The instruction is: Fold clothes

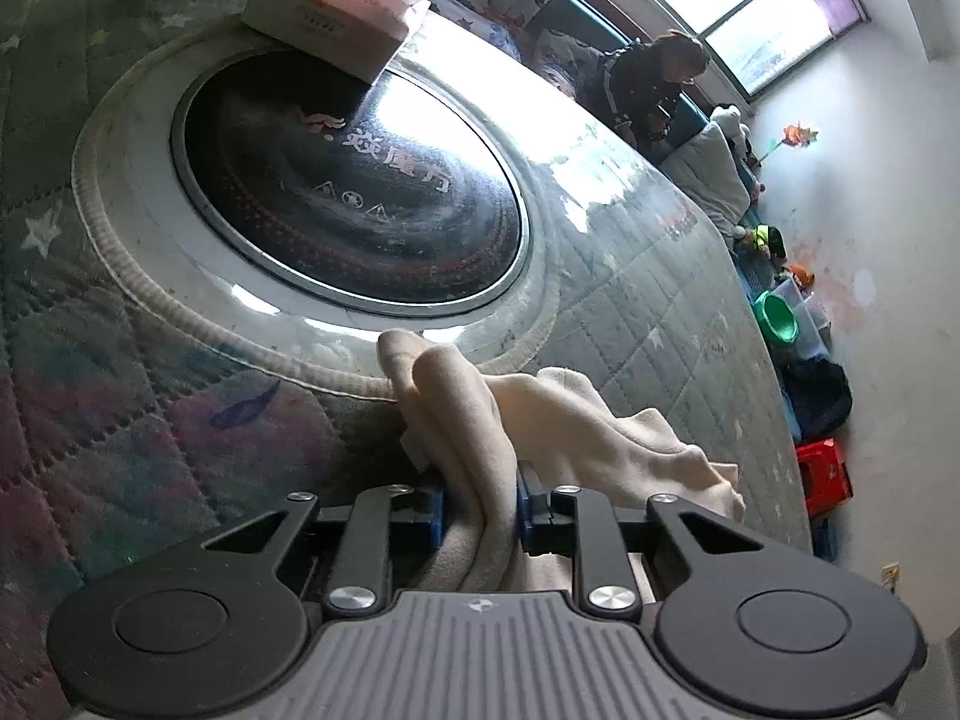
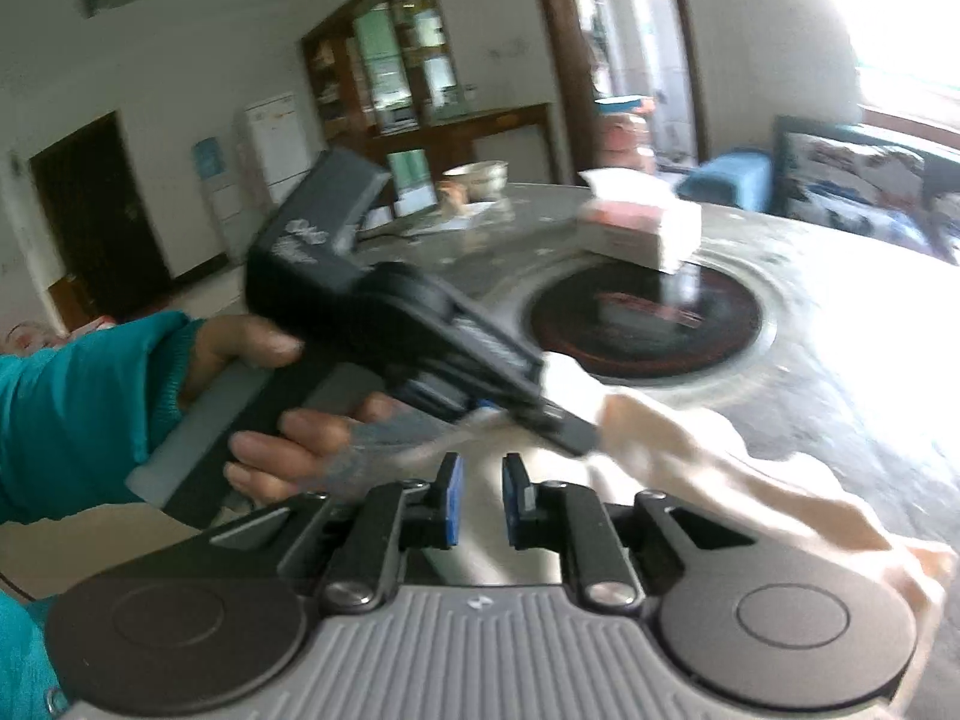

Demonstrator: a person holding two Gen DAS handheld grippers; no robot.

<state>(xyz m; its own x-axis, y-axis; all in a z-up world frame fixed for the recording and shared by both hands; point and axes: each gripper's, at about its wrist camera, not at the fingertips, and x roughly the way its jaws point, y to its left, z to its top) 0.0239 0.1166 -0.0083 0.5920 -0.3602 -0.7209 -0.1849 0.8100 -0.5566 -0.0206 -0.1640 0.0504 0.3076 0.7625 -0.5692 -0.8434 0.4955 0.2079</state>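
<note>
A cream-coloured garment (image 1: 540, 420) lies bunched on the quilted table cover. My left gripper (image 1: 480, 510) is shut on a thick fold of it, cloth bulging out ahead of the blue pads. In the right wrist view the left gripper (image 2: 558, 420) shows held in a hand with a teal sleeve, gripping the cream garment (image 2: 750, 480), which trails to the right and is blurred. My right gripper (image 2: 483, 501) has its blue pads a little apart with nothing between them, just behind the cloth.
A round black glass hob (image 1: 354, 186) sits in the table centre under a clear cover. A tissue box (image 1: 336, 6) stands at its far rim, also in the right wrist view (image 2: 642, 228). A seated person (image 1: 648, 84) is beyond the table. Bowls (image 2: 480, 174) stand at the far edge.
</note>
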